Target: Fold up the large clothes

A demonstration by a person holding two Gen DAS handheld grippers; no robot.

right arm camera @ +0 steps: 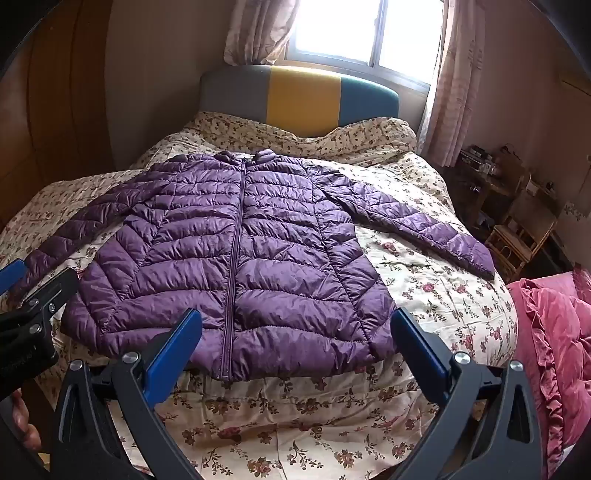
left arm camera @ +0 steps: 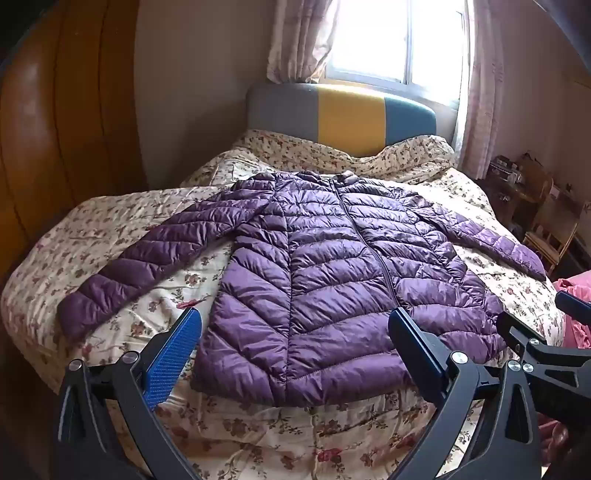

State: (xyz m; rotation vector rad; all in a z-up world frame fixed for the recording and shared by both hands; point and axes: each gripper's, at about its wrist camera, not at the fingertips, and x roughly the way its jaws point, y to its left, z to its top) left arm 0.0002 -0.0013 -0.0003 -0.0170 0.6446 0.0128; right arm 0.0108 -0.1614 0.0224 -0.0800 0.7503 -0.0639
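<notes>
A purple quilted puffer jacket point(left arm camera: 332, 266) lies flat, zipped and front up on the bed, collar toward the headboard, both sleeves spread outward; it also shows in the right wrist view point(right arm camera: 240, 251). My left gripper point(left arm camera: 295, 317) is open and empty, hovering above the jacket's hem on its left half. My right gripper point(right arm camera: 295, 317) is open and empty above the hem's right half. The right gripper's fingers point(left arm camera: 524, 332) show at the right edge of the left wrist view. The left gripper's fingers point(right arm camera: 44, 295) show at the left edge of the right wrist view.
The bed is covered by a cream floral quilt point(left arm camera: 258, 435), with a grey, yellow and blue headboard point(left arm camera: 347, 114). A wooden wardrobe point(left arm camera: 55, 129) stands left. A pink ruffled blanket point(right arm camera: 554, 339) lies right. Wooden chairs point(right arm camera: 517, 229) and a bright window point(right arm camera: 354, 33) are beyond.
</notes>
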